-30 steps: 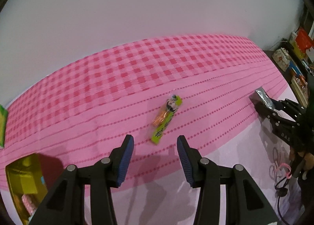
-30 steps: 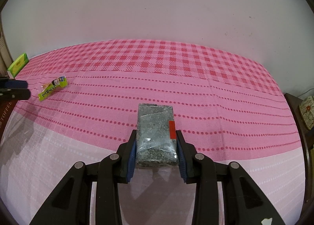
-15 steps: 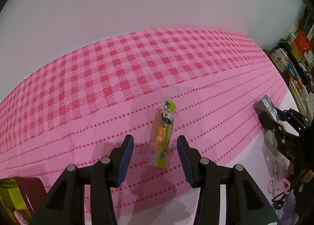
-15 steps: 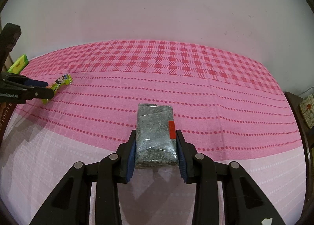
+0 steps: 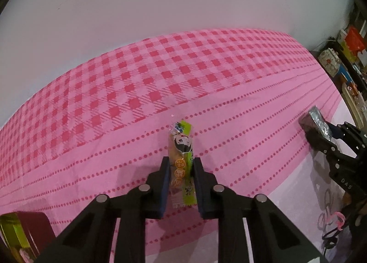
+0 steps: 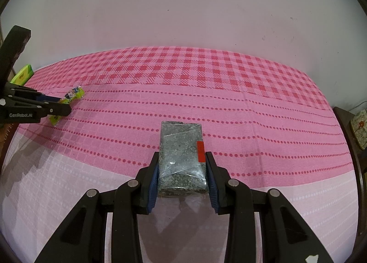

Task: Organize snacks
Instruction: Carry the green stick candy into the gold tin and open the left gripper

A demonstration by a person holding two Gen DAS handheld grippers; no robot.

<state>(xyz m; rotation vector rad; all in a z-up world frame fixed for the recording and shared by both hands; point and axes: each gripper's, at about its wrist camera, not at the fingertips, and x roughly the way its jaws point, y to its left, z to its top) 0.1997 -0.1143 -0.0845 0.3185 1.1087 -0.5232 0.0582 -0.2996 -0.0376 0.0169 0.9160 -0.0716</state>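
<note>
In the left wrist view, a slim green snack packet (image 5: 182, 164) (cartoon face on its wrapper) is clamped between the jaws of the left gripper (image 5: 181, 163) on the pink checked cloth (image 5: 160, 75) covering the bench, near its middle. In the right wrist view, a clear bag of dark grains (image 6: 182, 160) is gripped by the right gripper (image 6: 182, 160), jaws pressed to its sides, toward the near edge.

Pink checked-and-dotted cloth (image 5: 142, 93), lime-green snack stick (image 5: 181, 148), speckled grey packet (image 6: 181, 155) with red label
</note>
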